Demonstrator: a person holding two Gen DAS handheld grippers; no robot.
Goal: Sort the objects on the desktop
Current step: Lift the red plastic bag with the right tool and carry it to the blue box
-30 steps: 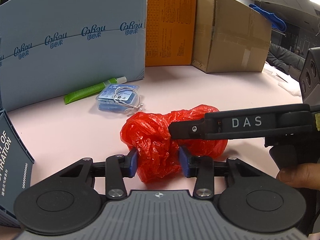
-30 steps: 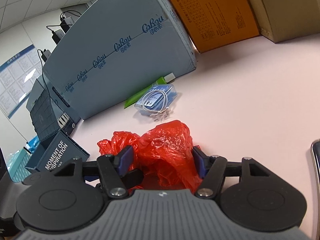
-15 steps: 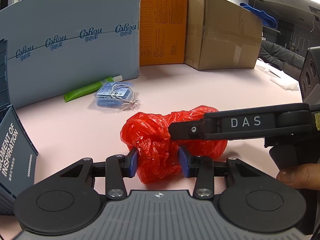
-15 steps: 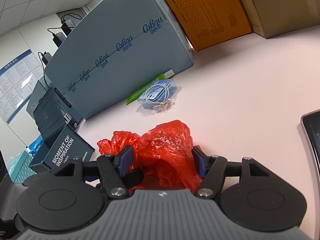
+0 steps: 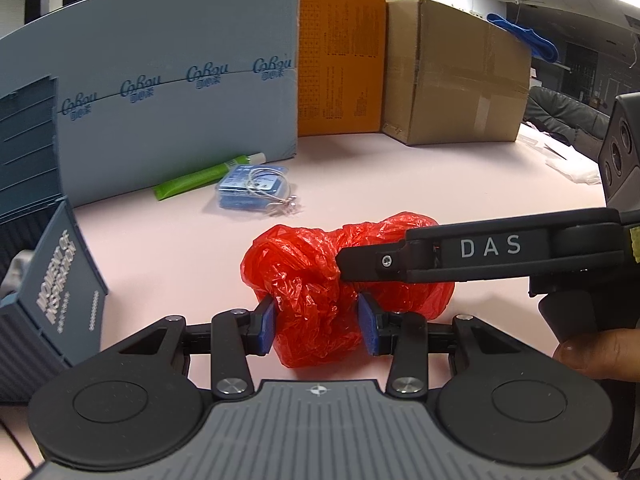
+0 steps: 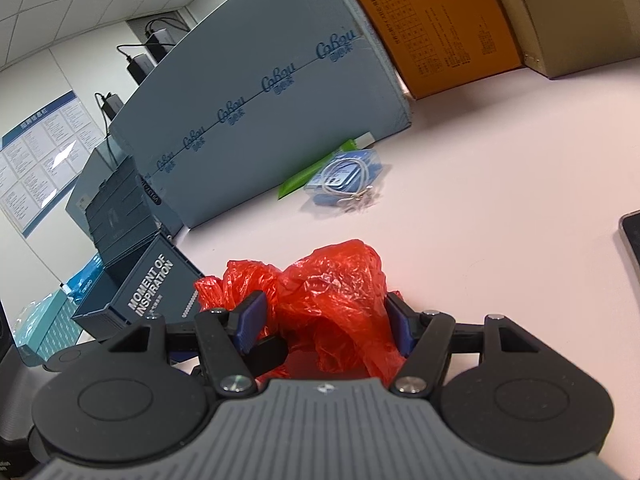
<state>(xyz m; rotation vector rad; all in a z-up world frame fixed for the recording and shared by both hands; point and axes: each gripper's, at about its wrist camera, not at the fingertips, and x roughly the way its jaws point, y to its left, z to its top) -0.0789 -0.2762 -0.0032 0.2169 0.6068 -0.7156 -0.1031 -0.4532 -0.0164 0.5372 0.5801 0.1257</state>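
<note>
A pale pink table carries everything here. Near its middle lies a crumpled red plastic bag, and farther back a blue packet with a wire loop on top sits just beside a green tube. Along the back edge stand a grey-blue board, an orange box and a cardboard box; a dark blue bin rests at the left, and a phone's edge shows at the right.

Glossy crinkled red plastic bag
</note>
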